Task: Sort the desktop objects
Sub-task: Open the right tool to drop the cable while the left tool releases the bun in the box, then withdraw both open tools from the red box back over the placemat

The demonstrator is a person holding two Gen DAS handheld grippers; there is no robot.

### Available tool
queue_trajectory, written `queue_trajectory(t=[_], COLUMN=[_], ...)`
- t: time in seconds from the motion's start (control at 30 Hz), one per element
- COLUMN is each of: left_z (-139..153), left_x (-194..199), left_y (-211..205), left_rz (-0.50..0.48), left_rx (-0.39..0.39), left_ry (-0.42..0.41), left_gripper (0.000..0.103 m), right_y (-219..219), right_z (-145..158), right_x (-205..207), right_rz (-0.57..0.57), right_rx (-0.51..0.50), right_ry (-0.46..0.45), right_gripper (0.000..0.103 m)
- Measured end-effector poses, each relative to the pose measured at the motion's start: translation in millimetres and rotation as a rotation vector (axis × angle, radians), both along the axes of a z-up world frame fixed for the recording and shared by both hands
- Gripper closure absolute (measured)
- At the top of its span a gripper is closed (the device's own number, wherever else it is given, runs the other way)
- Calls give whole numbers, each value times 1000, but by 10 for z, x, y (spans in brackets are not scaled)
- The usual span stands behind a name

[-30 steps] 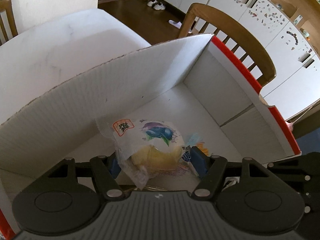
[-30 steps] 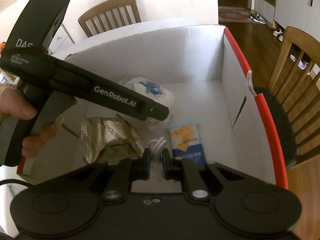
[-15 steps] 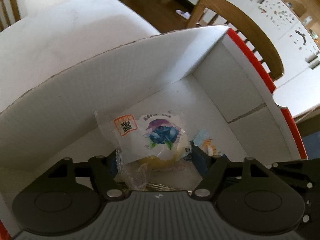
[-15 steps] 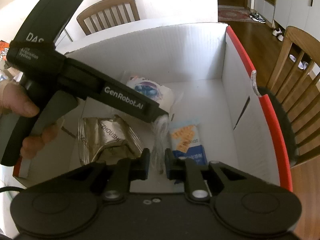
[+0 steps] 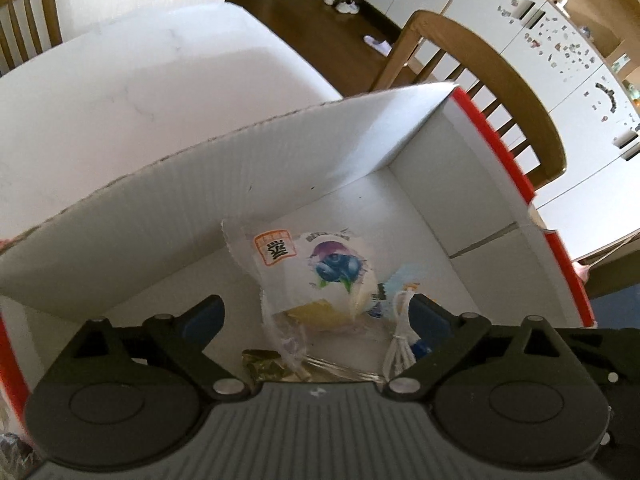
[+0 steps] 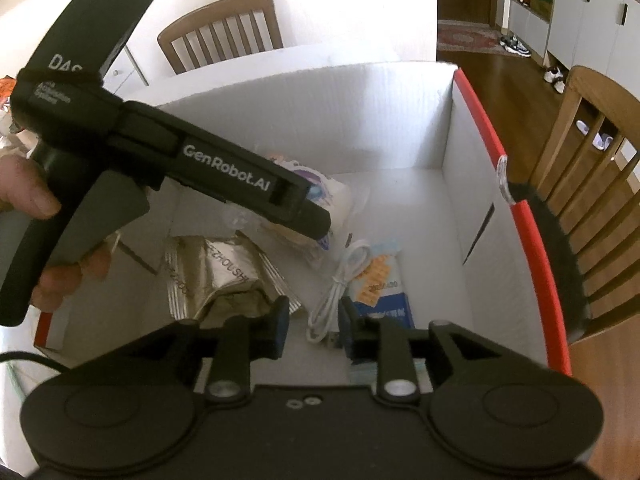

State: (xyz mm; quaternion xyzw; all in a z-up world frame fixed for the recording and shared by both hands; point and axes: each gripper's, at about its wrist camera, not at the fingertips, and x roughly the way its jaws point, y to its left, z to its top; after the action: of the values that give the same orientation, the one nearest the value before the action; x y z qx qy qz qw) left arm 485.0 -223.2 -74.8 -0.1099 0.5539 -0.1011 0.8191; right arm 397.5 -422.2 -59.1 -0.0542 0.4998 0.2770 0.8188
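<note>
I count four things in the box [image 6: 448, 128]: pastry bag [image 5: 316, 272], foil pouch [image 6: 216, 280], cracker pack [image 6: 380, 284], white cable [image 6: 340, 284]. My left gripper [image 5: 316, 314] and right gripper [image 6: 314, 320] have just been opening, releasing bag and cable; far-right floor stays free.

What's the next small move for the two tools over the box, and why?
Probably lift both tools straight up out of the box. The left tool has just been opening and its pads stand clear of the blueberry bread packet lying on the box floor. The right tool has also just been opening; the white cable lies loose between its pads.
</note>
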Motion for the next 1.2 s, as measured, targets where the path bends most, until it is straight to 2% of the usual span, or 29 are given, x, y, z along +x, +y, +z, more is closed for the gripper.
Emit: queue_trajectory(t=[0.13, 0.4, 0.5, 0.67, 0.83, 1.07, 1.13, 1.2], left_z=[131, 386, 495, 673, 801, 942, 972, 997], left_x=[-86, -337, -402, -565, -772, -1055, -1130, -1201], left_y=[14, 16, -14, 43, 99, 246, 290, 330], left_rz=[0, -15, -4, 11, 14, 8, 8, 3], left_rx=[-6, -15, 16, 14, 13, 0, -4, -1], left_ry=[-31, -94, -135, -195, -243, -290, -302, -313], left_gripper=[4, 4, 4, 4, 4, 4, 4, 4], right_y=[-16, 25, 13, 32, 77, 175, 204, 240], right_z=[75, 208, 255, 333, 399, 481, 498, 520], right_x=[-45, -158, -210, -296, -391, -568, -621, -672], right_rz=[0, 5, 5, 3, 0, -14, -23, -33], right_rx=[5, 14, 23, 32, 35, 32, 33, 37], right_ry=[-26, -58, -73, -95, -117, -144, -150, -161], right_gripper=[63, 60, 58, 53, 40, 37, 28, 25])
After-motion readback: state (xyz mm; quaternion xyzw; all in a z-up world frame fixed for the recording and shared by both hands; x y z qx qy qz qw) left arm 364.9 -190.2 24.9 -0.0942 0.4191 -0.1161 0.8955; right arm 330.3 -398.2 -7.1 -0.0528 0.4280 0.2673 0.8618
